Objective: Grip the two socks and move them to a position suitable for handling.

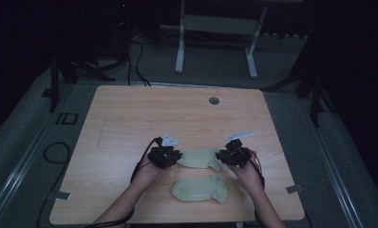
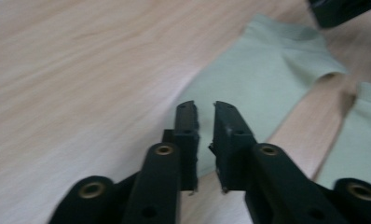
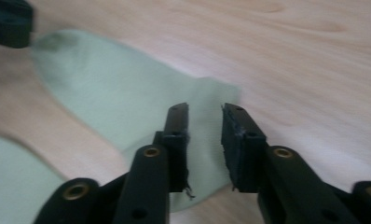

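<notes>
Lying flat at table [image 1: 130, 118] centre-front: far sock [image 1: 202, 158], left gripper [image 2: 205, 128] and right gripper [image 3: 204, 128] hovering over opposite ends, jaws slightly parted, gripping nothing (near sock [image 1: 200, 189] just beside).

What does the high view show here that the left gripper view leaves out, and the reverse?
High view: the whole light wooden table with its round grommet hole, both forearms, and the right gripper at the far pale green sock, opposite the left gripper.

Left gripper view: its own jaws up close, a narrow gap between them, nothing pinched, poised over that sock's edge.

Both: the far sock, the near pale green sock beside it, and the wood surface.
</notes>
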The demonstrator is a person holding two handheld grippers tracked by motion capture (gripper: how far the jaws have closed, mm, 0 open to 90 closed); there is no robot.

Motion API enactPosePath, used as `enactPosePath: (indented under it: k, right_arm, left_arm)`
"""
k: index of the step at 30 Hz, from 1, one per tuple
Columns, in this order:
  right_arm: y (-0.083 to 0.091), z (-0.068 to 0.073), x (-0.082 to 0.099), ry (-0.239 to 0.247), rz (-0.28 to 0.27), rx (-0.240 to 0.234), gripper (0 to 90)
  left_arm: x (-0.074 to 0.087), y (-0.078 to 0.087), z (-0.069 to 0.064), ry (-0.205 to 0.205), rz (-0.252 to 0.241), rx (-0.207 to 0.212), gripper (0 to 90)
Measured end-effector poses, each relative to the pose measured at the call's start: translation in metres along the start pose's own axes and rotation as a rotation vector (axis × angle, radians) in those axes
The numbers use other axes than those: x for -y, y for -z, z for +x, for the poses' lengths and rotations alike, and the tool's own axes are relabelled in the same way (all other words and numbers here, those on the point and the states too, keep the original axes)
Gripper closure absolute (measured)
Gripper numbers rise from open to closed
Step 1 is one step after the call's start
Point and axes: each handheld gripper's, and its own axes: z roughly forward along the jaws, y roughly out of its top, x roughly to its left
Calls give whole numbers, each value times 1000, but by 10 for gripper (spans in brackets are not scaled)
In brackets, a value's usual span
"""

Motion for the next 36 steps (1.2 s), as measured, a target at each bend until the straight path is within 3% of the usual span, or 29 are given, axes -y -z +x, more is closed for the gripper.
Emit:
enactPosePath:
  k: [1,6,12,23,36]
  right_arm:
    - [-4,6,4,15,13,-4,767]
    - [-17,8,14,19,51,-5,810]
    - [-14,-11,22,-11,33,19,841]
    - [-18,-26,12,11,46,91,843]
    - [-18,-27,13,-11,29,90,834]
  left_arm:
    - [2,-8,-4,-11,23,1,810]
    - [8,-21,-5,-5,75,7,811]
    - [9,-23,-7,4,55,8,811]
    - [4,-28,-11,13,56,12,810]
    - [4,-29,-5,21,37,4,776]
